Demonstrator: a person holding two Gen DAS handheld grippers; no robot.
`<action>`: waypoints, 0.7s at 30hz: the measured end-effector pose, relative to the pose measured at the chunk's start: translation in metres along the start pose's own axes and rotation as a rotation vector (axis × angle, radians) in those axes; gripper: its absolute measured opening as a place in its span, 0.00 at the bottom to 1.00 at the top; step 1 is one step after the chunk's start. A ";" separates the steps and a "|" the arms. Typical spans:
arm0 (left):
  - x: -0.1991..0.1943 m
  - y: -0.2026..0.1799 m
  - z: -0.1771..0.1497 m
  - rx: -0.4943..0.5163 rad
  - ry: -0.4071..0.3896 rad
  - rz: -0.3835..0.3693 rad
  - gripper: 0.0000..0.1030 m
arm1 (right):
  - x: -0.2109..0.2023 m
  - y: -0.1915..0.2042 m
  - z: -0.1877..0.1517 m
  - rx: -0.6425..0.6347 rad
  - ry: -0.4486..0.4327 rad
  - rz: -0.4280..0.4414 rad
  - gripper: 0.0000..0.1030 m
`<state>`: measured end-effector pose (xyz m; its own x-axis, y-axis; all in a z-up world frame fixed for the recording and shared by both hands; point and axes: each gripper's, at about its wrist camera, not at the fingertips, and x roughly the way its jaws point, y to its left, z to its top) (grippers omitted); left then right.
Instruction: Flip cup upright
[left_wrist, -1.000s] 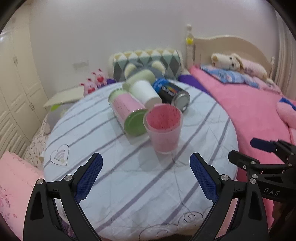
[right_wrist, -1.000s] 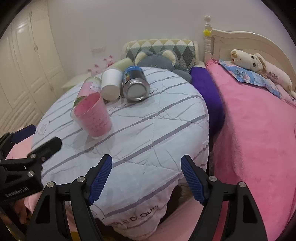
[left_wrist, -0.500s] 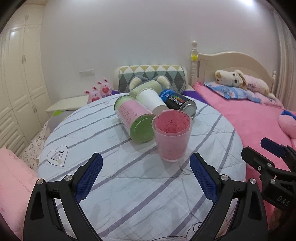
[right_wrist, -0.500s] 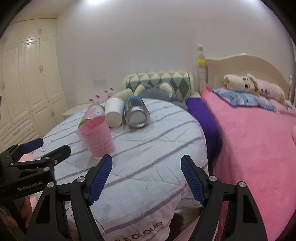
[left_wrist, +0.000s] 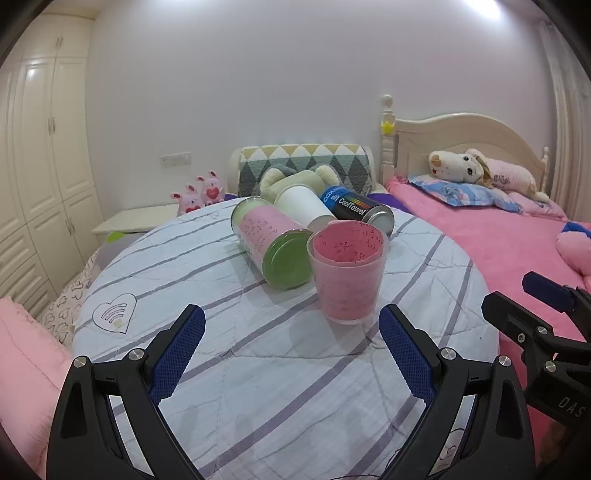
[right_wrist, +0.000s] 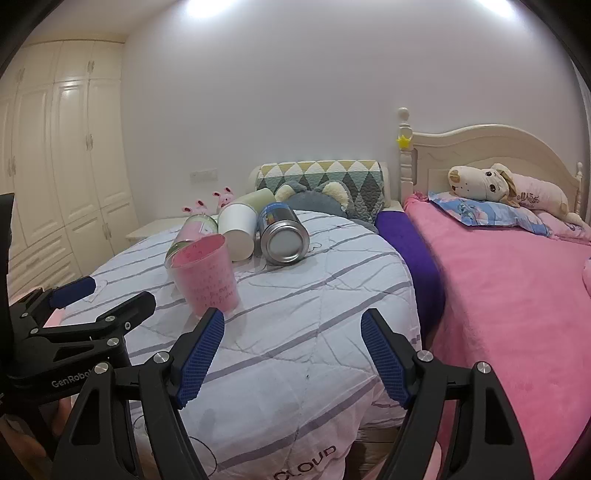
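A pink translucent cup (left_wrist: 347, 275) stands upright, mouth up, on the striped round table (left_wrist: 221, 354); it also shows in the right wrist view (right_wrist: 205, 275). My left gripper (left_wrist: 291, 354) is open and empty, low and in front of the cup, apart from it. My right gripper (right_wrist: 293, 360) is open and empty, in front and to the right of the cup. Each gripper shows at the edge of the other's view.
Behind the cup lie a pink jar with a green lid (left_wrist: 271, 242), a white paper cup (left_wrist: 304, 206) and a dark CoolTowel can (left_wrist: 360, 208). A pink bed (right_wrist: 517, 295) with a plush dog lies right. White wardrobes (left_wrist: 33, 166) stand left.
Both cameras have tilted up and dropped lower, so the table looks flatter and more wall shows. The cup and the other objects have not moved. Both grippers stay open.
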<state>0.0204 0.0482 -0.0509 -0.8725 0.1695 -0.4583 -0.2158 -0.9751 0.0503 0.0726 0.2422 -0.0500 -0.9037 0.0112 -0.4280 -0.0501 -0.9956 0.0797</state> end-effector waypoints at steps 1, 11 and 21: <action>0.000 0.000 0.000 0.000 -0.001 0.002 0.94 | 0.000 0.000 0.000 -0.001 0.000 -0.003 0.76; -0.001 0.000 0.000 0.001 -0.008 0.001 0.94 | -0.002 0.001 -0.002 -0.010 0.017 -0.004 0.76; -0.001 0.001 0.000 -0.002 -0.006 0.004 0.94 | -0.001 0.001 -0.003 -0.014 0.027 -0.008 0.76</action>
<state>0.0211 0.0475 -0.0507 -0.8761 0.1660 -0.4526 -0.2110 -0.9762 0.0504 0.0748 0.2411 -0.0524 -0.8912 0.0171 -0.4532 -0.0512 -0.9967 0.0632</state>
